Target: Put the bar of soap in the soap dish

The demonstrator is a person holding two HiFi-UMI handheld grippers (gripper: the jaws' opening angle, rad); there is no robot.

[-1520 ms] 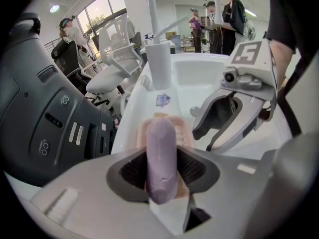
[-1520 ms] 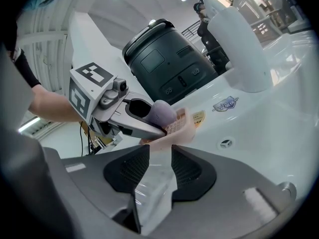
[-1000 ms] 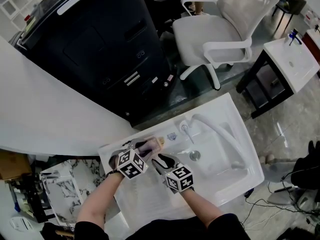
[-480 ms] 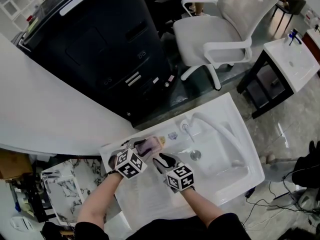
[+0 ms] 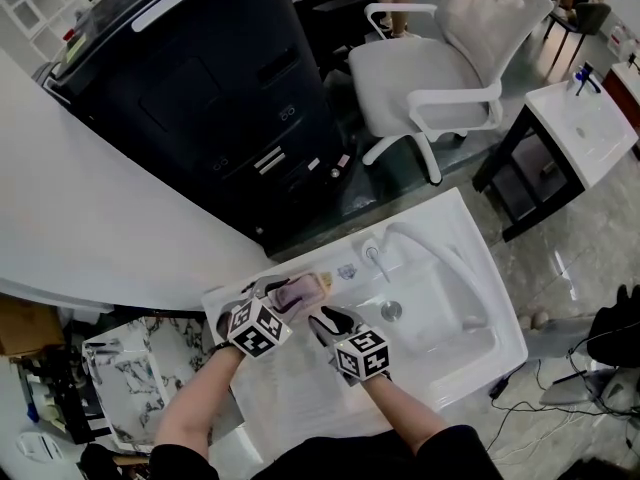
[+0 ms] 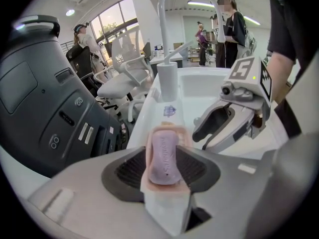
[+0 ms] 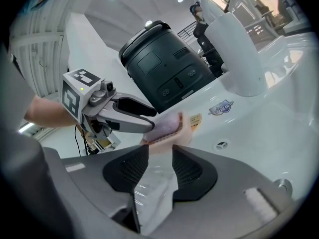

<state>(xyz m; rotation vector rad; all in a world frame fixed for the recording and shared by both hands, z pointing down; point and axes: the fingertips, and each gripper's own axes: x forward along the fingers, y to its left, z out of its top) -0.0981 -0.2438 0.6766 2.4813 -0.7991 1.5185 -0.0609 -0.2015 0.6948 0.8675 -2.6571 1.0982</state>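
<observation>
Left gripper (image 6: 163, 156) is clamped right on the purple bar of soap (image 6: 163, 159), pads snug against both its sides. The soap's already sitting in the peachy-pink soap dish (image 6: 145, 182), whose rim pokes out around it.

Right gripper (image 7: 159, 151) comes in from the other side with its jaws pulled narrow, pinching the near end of the dish. There's something whitish and see-through between the pads too, can't tell what.

From the head view, both grippers meet nose to nose over the back-left ledge of the white sink (image 5: 497, 320). The soap and dish are between them, left of the faucet (image 5: 372, 256) and near the small sticker (image 5: 345, 271).
</observation>
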